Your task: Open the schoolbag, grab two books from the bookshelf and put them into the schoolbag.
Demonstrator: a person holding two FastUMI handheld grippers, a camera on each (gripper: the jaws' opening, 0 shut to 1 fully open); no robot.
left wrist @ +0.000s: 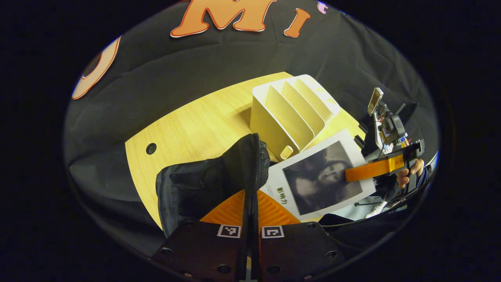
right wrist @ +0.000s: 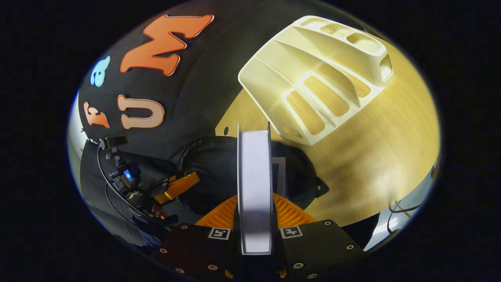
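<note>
The black schoolbag (left wrist: 195,184) stands on the wooden table, and my left gripper (left wrist: 250,199) is shut on its zipper edge, holding the mouth up. A book (left wrist: 325,176) with a white cover and a dark photo hangs over the table beside the bag, pinched at its far edge by my right gripper (left wrist: 375,168). In the right gripper view that book (right wrist: 254,172) is edge-on between the fingers of my right gripper (right wrist: 254,199), above the bag's mouth (right wrist: 219,172). A pale flat edge (right wrist: 280,172) shows beside it in the bag. My left gripper (right wrist: 178,187) grips the bag's left side.
The white slotted bookshelf (left wrist: 289,113) stands on the table (left wrist: 188,129) behind the bag, its slots (right wrist: 313,78) bare. A round cable hole (left wrist: 151,148) sits in the tabletop at left. A hand (left wrist: 407,172) holds the right gripper. The booth's cloth wall is close behind.
</note>
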